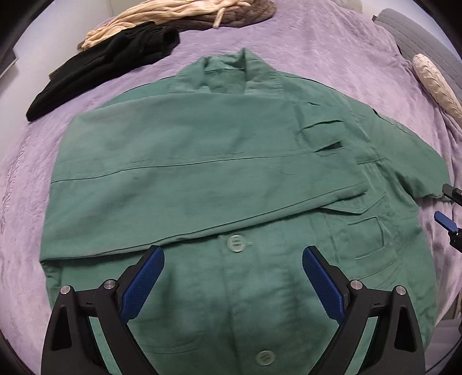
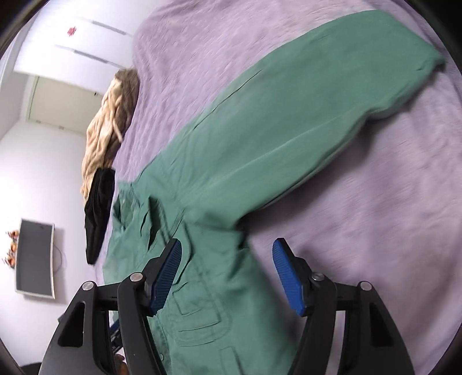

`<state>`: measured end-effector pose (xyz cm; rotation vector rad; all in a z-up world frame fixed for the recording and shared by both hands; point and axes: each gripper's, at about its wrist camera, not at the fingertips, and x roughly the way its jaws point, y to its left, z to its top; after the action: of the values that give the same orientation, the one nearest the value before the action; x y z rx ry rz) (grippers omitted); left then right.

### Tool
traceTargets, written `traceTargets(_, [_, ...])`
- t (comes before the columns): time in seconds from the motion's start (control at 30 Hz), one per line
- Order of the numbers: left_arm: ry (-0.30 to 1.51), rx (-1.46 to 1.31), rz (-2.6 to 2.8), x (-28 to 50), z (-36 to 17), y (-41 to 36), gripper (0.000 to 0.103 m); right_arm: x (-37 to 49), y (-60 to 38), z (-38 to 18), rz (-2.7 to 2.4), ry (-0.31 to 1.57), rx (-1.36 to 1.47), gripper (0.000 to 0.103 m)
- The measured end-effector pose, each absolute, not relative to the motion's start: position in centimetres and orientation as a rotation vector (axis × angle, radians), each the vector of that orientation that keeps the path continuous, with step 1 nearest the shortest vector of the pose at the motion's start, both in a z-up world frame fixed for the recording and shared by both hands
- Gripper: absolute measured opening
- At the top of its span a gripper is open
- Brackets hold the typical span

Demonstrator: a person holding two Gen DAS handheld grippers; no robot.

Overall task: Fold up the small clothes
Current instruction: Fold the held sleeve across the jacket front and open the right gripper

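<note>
A green buttoned shirt (image 1: 219, 178) lies flat on the purple bedspread (image 1: 332, 46), collar at the far side. One sleeve is folded across its chest. My left gripper (image 1: 233, 255) hovers open over the button placket with nothing between its blue pads. In the right wrist view the shirt's other sleeve (image 2: 303, 115) stretches out to the upper right over the bedspread (image 2: 389, 216). My right gripper (image 2: 226, 251) stands open above the shirt's armpit area, its fingers holding nothing. The right gripper's fingertips (image 1: 446, 220) show at the right edge of the left wrist view, beside the sleeve cuff.
A black garment (image 1: 106, 72) and a beige and brown pile (image 1: 184, 14) lie at the bed's far left. A cream roll (image 1: 436, 83) and grey pillow (image 1: 415, 31) sit at the far right. A wall monitor (image 2: 34, 259) hangs beyond the bed.
</note>
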<state>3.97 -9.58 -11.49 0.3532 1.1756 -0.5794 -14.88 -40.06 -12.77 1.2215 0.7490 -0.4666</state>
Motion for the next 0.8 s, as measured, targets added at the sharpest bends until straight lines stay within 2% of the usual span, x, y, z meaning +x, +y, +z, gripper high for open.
traceTargets(0.33, [1.179, 0.362, -0.661, -0.5, -11.8, -18.9, 0.097, -25.3, -52.5, -14.8, -0.749, 0.548, 1.384, 0.07])
traceTargets(0.53, [1.198, 0.375, -0.644, -1.7, -12.4, -21.8, 0.097, -26.3, -56.1, -18.1, -0.747, 0.499, 1.486, 0.071])
traceTargets(0.8, [1.227, 0.362, -0.6, -1.6, -13.2, -22.8, 0.097, -25.7, -58.7, -19.5, -0.679, 0.367, 1.572, 0.074])
